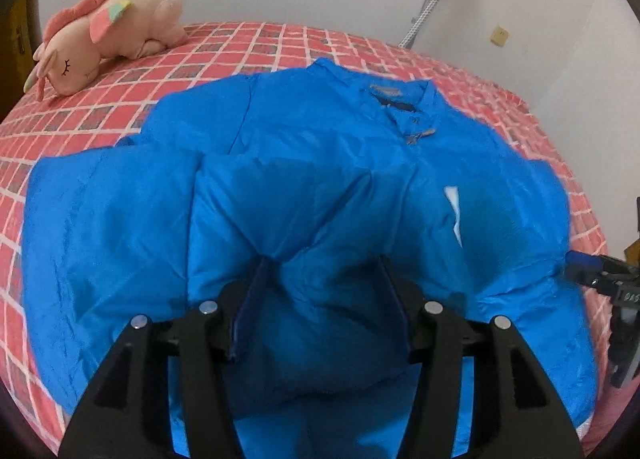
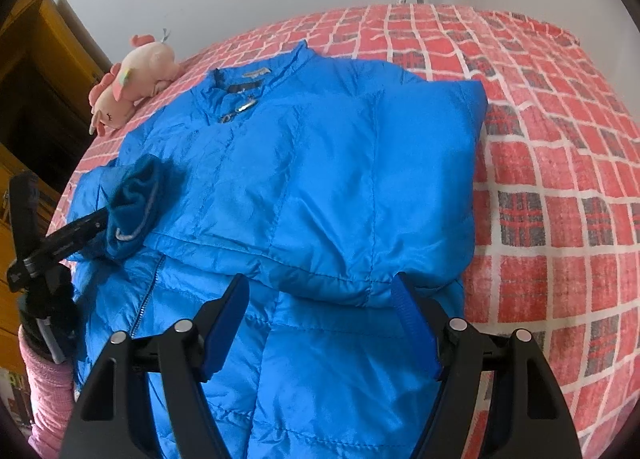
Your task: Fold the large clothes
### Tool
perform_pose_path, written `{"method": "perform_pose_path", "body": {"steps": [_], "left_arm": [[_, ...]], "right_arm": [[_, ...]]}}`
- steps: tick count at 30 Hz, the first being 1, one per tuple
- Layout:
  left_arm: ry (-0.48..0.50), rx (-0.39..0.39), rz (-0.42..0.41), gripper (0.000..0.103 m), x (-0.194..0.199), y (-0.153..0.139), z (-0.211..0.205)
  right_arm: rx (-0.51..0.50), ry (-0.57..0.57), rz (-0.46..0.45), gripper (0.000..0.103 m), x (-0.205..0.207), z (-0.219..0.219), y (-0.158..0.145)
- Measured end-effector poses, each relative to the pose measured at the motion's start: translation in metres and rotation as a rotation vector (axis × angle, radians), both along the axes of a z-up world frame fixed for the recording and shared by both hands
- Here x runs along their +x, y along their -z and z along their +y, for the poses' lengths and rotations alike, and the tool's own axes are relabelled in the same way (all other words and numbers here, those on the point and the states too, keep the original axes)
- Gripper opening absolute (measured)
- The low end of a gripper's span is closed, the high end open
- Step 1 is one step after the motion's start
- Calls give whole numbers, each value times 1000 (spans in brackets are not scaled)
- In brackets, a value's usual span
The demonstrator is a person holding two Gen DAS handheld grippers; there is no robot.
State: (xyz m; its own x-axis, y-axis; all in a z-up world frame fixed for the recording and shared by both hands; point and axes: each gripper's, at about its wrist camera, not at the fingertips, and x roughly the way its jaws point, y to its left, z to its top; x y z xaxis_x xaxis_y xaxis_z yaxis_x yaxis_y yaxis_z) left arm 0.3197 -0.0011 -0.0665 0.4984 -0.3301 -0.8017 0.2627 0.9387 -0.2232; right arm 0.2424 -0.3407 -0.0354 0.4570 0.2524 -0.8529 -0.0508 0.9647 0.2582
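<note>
1. Blue puffer jacket (image 2: 304,179) lies front-up on the bed (image 2: 560,187) with its red checked cover, collar pointing towards the wall, and we have it partly folded: both sleeves are laid in across the body.
2. Our left claw (image 1: 322,259) stands wide, its two blue pads straddling a puffed ridge of fabric. From its own camera we cannot tell whether it grips. The right wrist view shows it at the jacket's left edge with the dark sleeve cuff (image 2: 132,203) bunched right at its tips.
3. Our right claw (image 2: 324,283) is wide too, hovering just over the edge of the folded-in panel near the hem, nothing pinched between the pads as far as we can see.
4. We judge the next step to be bringing the hem up towards the collar, and that needs both claws to bite the lower edge together.
5. Here is the danger: this shell looks slick and puffy, so a shallow pinch could slip out mid-lift and let the sleeves spill open.
6. Lift one side ahead of the other and the fold goes crooked.
7. The pink plush toy (image 2: 132,83) sits near the collar; push the jacket too far up the bed and we nudge it.
</note>
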Motion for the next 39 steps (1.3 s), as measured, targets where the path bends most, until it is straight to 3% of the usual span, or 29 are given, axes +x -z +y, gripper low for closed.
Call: {"method": "perform_pose_path", "body": {"steps": [5,10,17,18,20,21,24,28,34,39], "left_arm": [[-78,-58,-50,54,-6,-31,19],[-199,8,-142,59,-14,-57,46],[-298,-28,-144,60,-8,-65,84],[-303,-31,-142,60,-6,-65,88],[-307,-39,-137,60,-5,-63,90],[-307,-44,-134,60,-5,-62,91],[-308,-63,-123,60,-6,-61,95],[-290,-85,-134,60,-10,-66,94],[-227,-85,-157,60,-15,-69,76],[-162,-33,-146,60,-12,-56,49]], "right_arm": [[53,-81,2,79,3,31,-14],[173,-194,54,86,30,80,-20],[187,-282,180,86,76,158,9],[171,-283,177,81,78,165,11],[138,-276,154,55,82,173,14],[147,-272,146,40,82,172,15],[194,-258,125,26,79,159,12],[193,-215,65,23,71,128,-9],[141,-62,-18,23,55,56,-34],[159,45,-29,23,45,-8,-36]]}}
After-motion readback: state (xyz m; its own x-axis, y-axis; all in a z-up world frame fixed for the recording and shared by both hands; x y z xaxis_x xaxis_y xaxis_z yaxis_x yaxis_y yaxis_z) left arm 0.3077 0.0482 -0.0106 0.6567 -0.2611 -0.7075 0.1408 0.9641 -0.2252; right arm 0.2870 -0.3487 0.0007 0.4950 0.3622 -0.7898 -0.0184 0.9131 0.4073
